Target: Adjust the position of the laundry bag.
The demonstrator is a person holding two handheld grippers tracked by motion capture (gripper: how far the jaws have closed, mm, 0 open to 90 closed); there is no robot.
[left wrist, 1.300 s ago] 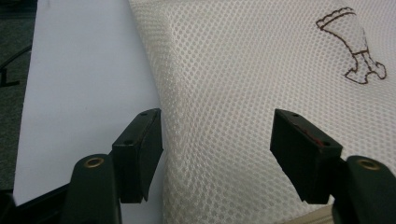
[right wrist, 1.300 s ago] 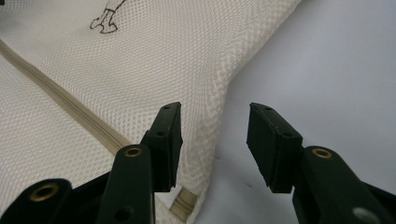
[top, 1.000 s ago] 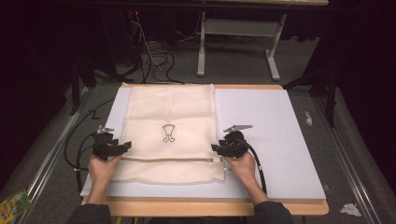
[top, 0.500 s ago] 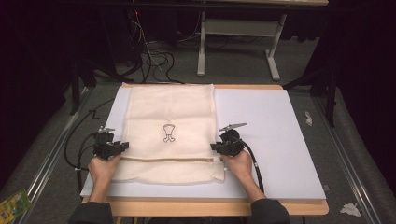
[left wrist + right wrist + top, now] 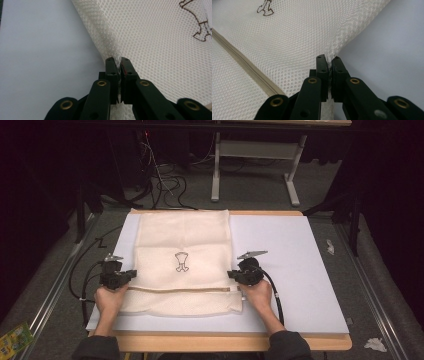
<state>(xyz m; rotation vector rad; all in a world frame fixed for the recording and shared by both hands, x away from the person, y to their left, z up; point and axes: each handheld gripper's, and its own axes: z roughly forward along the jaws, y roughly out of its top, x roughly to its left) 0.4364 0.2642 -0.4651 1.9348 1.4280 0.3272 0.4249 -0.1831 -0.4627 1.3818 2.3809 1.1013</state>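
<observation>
Both grippers (left (image 5: pixel 131 273), right (image 5: pixel 231 275)) pinching mesh bag (image 5: pixel 183 240) side edges, long axis running away.

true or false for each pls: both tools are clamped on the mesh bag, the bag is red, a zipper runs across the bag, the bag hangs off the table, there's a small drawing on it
1. Both tools are clamped on the mesh bag: true; the left tool and the right tool each pinch a side edge.
2. The bag is red: false; it is cream white.
3. A zipper runs across the bag: true.
4. The bag hangs off the table: false; it lies flat on the white board.
5. It bears a small drawing: true.
</observation>
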